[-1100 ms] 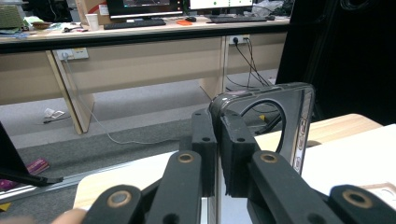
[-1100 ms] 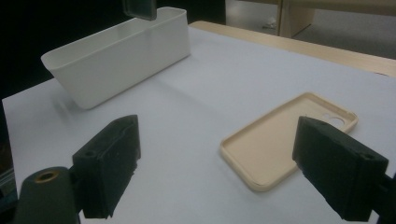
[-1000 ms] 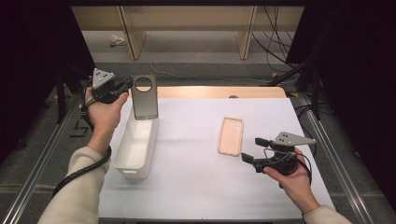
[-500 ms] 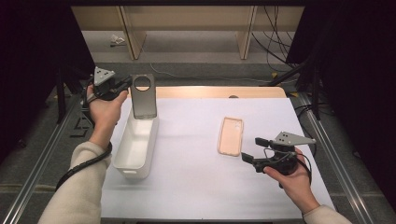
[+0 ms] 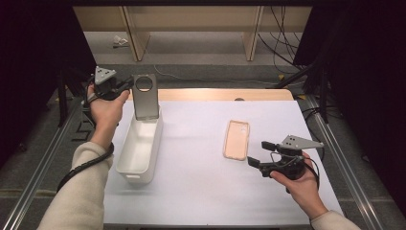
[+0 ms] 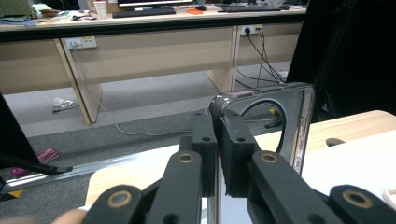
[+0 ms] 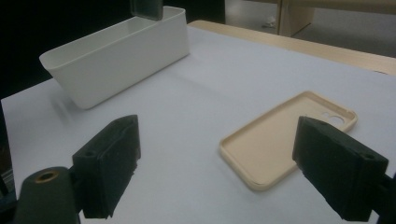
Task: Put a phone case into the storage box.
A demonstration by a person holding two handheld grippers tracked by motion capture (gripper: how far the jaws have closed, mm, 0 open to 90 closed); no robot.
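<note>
Looking down from the high view, we see the left tongs [image 5: 125, 86] clamped on the top edge of a dark grey phone case [image 5: 145, 97], which stands upright with its lower end over the far end of the white bin [image 5: 139, 149], at about 10 o'clock on the worktop [image 5: 201, 191]. Whether the case's bottom touches the bin we cannot tell from there.

The left gripper view brings what the high view lacks: the two black jaws pressed nearly together on the thin wall of the dark grey phone case [image 6: 280, 121], right beside its round camera cut-out, with the glossy side rim facing us.

The right gripper view adds the low angle: the right tongs [image 7: 229, 172] stand wide apart with nothing between them, and the beige phone case [image 7: 289, 140] lies hollow side up on the worktop just beyond them. The white bin [image 7: 116, 56] sits farther off at 11 o'clock, with the dark case's lower end [image 7: 146, 8] at its far rim.

In the high view, the left hand [image 5: 107, 108] is raised with the forearm stretched forward along the bin's left side. The right hand [image 5: 299, 179] rests low at 4 o'clock, its tongs [image 5: 258, 153] pointing toward 9 o'clock at the beige phone case [image 5: 236, 139].
</note>
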